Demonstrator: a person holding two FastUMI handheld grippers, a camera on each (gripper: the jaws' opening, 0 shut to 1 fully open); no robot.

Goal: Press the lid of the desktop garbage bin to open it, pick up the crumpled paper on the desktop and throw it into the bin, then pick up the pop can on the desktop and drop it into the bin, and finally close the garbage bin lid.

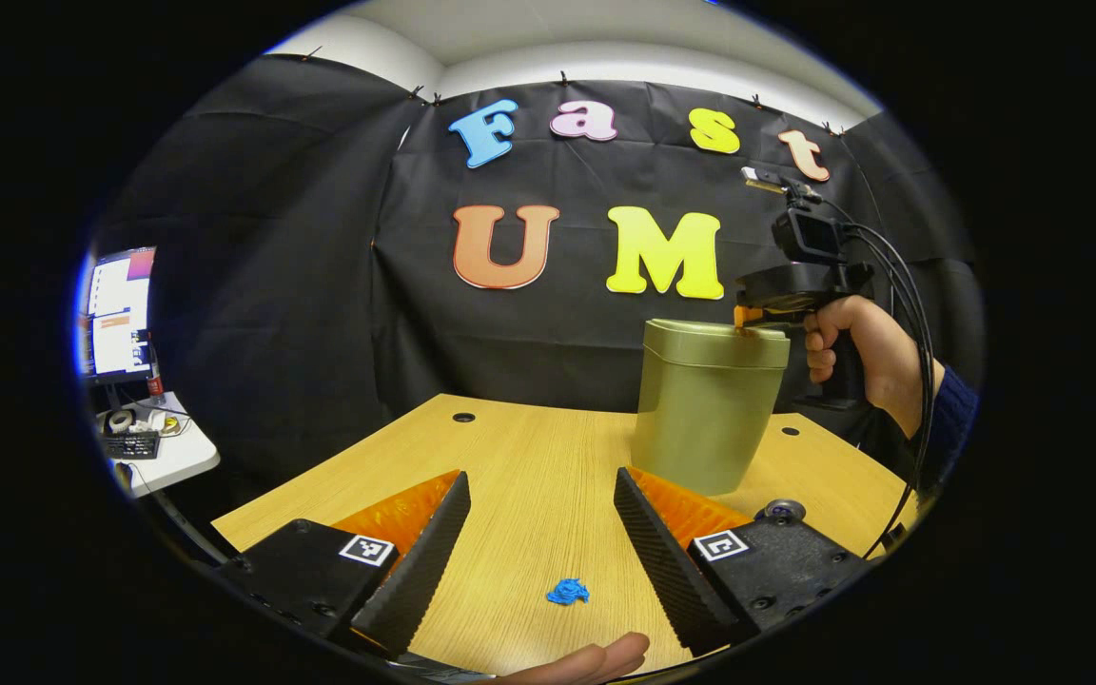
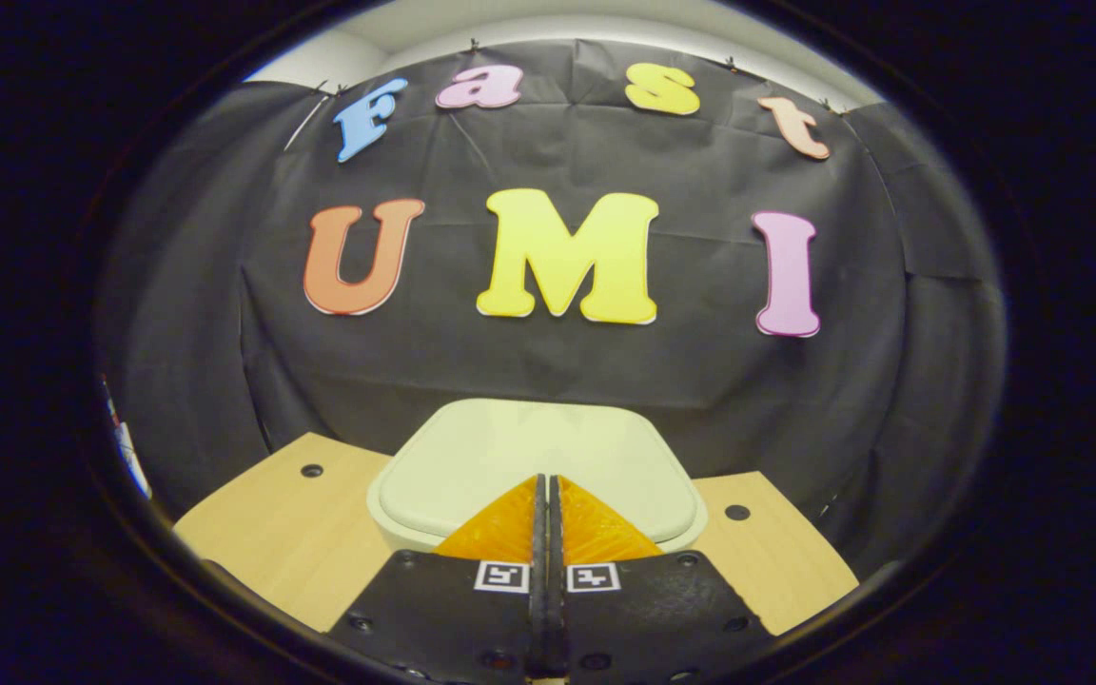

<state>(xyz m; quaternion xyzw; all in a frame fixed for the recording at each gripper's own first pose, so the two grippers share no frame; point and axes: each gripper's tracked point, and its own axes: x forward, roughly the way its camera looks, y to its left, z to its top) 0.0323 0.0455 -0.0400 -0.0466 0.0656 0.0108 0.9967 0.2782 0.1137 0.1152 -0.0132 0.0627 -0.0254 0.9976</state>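
- Left gripper view, taken first: the left gripper [image 1: 540, 533] is held with its fingers spread wide and nothing between them, low over the wooden desktop [image 1: 529, 457]; the crumpled paper [image 1: 568, 592], a small blue wad, is seen on the desktop between the two fingers and nearer the camera than the garbage bin [image 1: 708, 409]; the bin is seen standing upright, its lid [image 1: 717, 339] down.
- Beside the bin, on its near right, a small dark round thing [image 1: 781, 511] is partly hidden behind the gripper's finger; it may be the top of the pop can, but this cannot be told.
- Above the bin's lid the right gripper [image 1: 750, 320] is seen held by a hand [image 1: 857, 357] on a pistol grip, its tips at the lid's right edge, seemingly touching; the wrist is roughly level and a dark sleeve [image 1: 949, 409] comes in from behind the bin's right side.
- A fingertip [image 1: 596, 656] of the holding hand is seen at the bottom edge, nearer than the paper.
- Right gripper view, taken second: the right gripper [image 2: 544, 533] is seen with its fingers closed together and gripping nothing, pointed at the lid [image 2: 538, 457] just ahead and below; the desktop [image 2: 282, 533] is seen on either side of the bin.
- The step in hand is judged to be the first: the lid is being pressed and is not yet sprung open.
- The next move is judged to call for a firm downward push on the lid and a release, so that it may lift; the left gripper is well placed to be lowered onto the paper afterwards.
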